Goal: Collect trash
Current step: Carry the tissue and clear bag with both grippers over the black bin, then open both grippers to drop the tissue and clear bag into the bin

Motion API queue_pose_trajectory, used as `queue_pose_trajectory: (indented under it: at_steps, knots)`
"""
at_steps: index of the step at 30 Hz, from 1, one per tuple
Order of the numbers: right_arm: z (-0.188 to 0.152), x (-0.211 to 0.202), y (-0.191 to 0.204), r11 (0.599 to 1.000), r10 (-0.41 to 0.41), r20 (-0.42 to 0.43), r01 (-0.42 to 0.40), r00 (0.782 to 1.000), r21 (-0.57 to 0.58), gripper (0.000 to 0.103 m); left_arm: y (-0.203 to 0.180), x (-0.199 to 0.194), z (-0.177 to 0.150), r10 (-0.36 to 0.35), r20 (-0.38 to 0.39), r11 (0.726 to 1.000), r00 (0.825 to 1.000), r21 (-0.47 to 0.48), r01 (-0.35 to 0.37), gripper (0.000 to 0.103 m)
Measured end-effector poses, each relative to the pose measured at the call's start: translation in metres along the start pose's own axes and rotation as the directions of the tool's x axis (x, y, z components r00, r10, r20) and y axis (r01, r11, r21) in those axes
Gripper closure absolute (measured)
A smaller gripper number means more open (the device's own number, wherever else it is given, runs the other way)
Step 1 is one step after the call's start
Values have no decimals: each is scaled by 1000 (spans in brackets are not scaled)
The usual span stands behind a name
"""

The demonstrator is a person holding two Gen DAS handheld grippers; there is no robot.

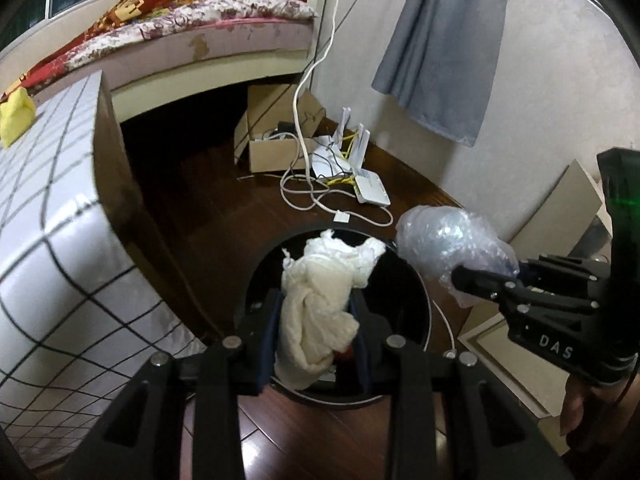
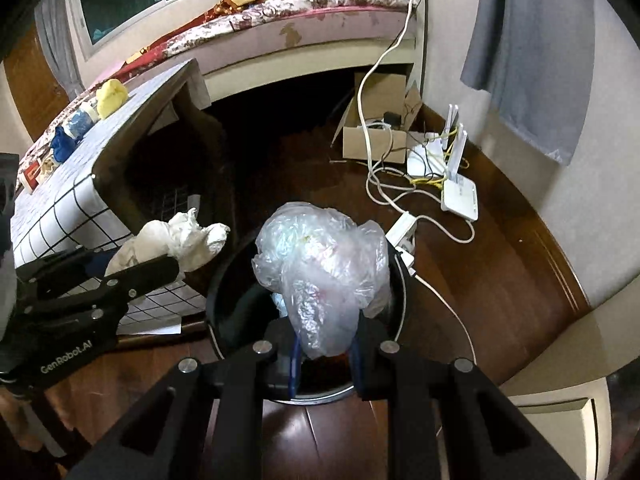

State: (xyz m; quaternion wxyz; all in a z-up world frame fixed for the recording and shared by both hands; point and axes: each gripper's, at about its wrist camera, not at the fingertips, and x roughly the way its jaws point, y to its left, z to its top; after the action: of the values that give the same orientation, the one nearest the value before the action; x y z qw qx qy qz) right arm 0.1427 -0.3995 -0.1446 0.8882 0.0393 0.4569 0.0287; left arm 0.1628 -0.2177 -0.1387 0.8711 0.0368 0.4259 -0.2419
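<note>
A round black trash bin (image 1: pixel 416 288) (image 2: pixel 224 300) stands on the dark wood floor. My left gripper (image 1: pixel 316 312) is shut on a crumpled white tissue wad (image 1: pixel 320 292), held over the bin's mouth; the same wad (image 2: pixel 180 240) shows at the left of the right wrist view in that gripper (image 2: pixel 132 264). My right gripper (image 2: pixel 324 344) is shut on a crumpled clear plastic bag (image 2: pixel 324 264), also above the bin. In the left wrist view that bag (image 1: pixel 448 244) hangs at the bin's right rim, pinched by the right gripper (image 1: pixel 488 276).
A table with a white grid cloth (image 1: pixel 48 216) (image 2: pixel 80 200) stands left of the bin, with yellow and blue wads (image 2: pixel 110 96) on it. A cardboard box (image 1: pixel 276 136), white cables (image 1: pixel 316 196) and a router (image 2: pixel 460 192) lie beyond. A bed (image 1: pixel 208 36) is behind, and pale boards (image 1: pixel 512 344) to the right.
</note>
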Motion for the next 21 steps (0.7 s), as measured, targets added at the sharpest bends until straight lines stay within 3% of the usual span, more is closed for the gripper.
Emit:
queue_pose_trajectory:
  at_steps: [9,12,13,14,15,16,21]
  knots:
    - [9,22,3,999,47,-42,-47,998,11,82,2,19,0,-6,-38,1000,999,-4,6,68]
    - [11,32,3,999,43,-68,-43,997,11,82,1,22,-1,-23,-38,1000,999,-13,22,62]
    - [11,36,2,1000,17,-83,-16,996,15,69,3,24,-1,-17,-41,1000,999,-19,16,40]
    - [9,39,-3,999,-27,-86,30,996,27,31,3,26,-2,-6,-44,1000,999,-28,4,21]
    - [8,40,-9,996,-70,-89,73,994,41,16,4,26,-3,6,-38,999,999,-38,-7,19]
    - [8,39,-16,994,-87,-92,93,992,62,10,5,26,-5,14,-38,999,999,-43,-16,17]
    - [8,28,-36,984,-131,-97,142,987,112,4,9,29,-9,43,-50,998,998,-41,-45,16]
